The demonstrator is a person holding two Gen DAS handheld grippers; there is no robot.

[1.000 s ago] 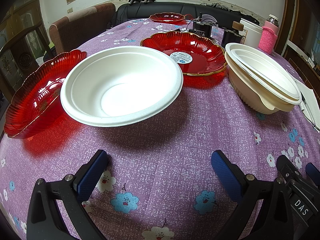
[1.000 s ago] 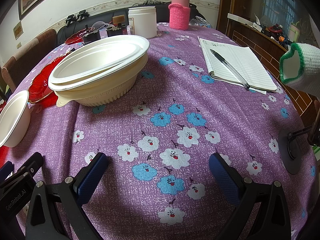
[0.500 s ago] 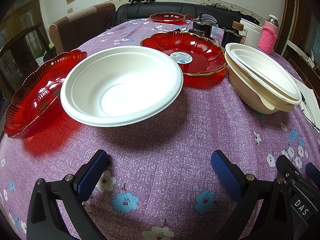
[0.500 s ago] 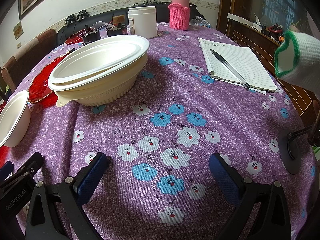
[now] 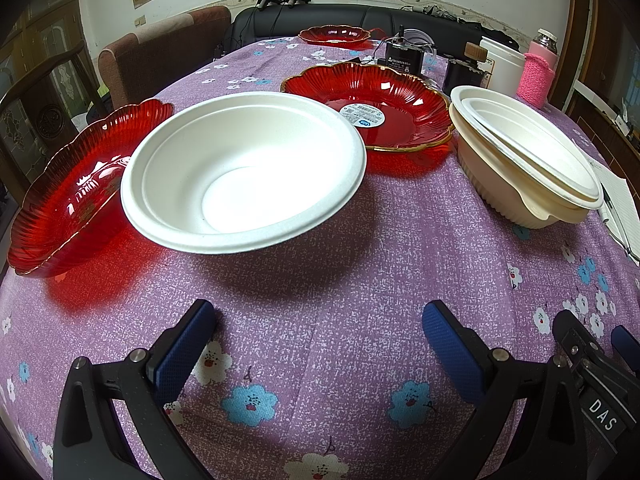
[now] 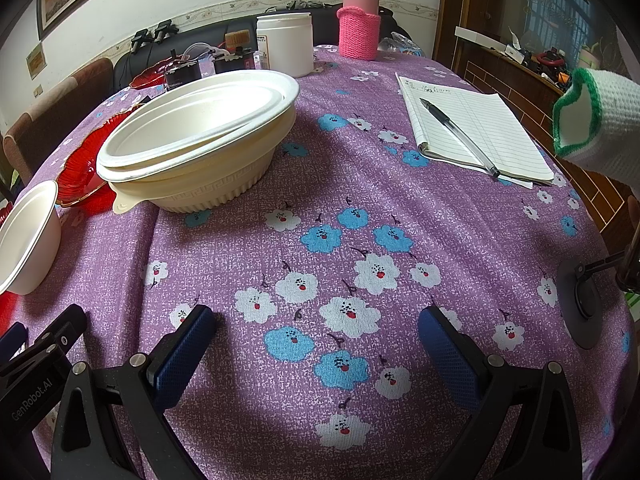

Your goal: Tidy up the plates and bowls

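A white paper bowl (image 5: pixel 240 172) sits on the purple flowered tablecloth ahead of my left gripper (image 5: pixel 320 332), which is open and empty. A red glass plate (image 5: pixel 76 184) lies to its left, partly under its rim. A second red plate (image 5: pixel 400 104) lies behind it, a third (image 5: pixel 336 36) at the far end. A cream bowl with white plates stacked in it (image 5: pixel 524 160) stands at the right; it also shows in the right wrist view (image 6: pixel 200 148). My right gripper (image 6: pixel 318 340) is open and empty over bare cloth.
A notebook with a pen (image 6: pixel 472 132) lies at the right. A white jar (image 6: pixel 285 44), a pink-sleeved bottle (image 6: pixel 359 28) and small electronics (image 5: pixel 404 58) stand at the back. A gloved hand (image 6: pixel 600 120) and a black stand base (image 6: pixel 580 300) are at the right edge.
The gloved hand at the right edge has moved in and lower in the right wrist view. Both grippers and all dishes have stayed still.
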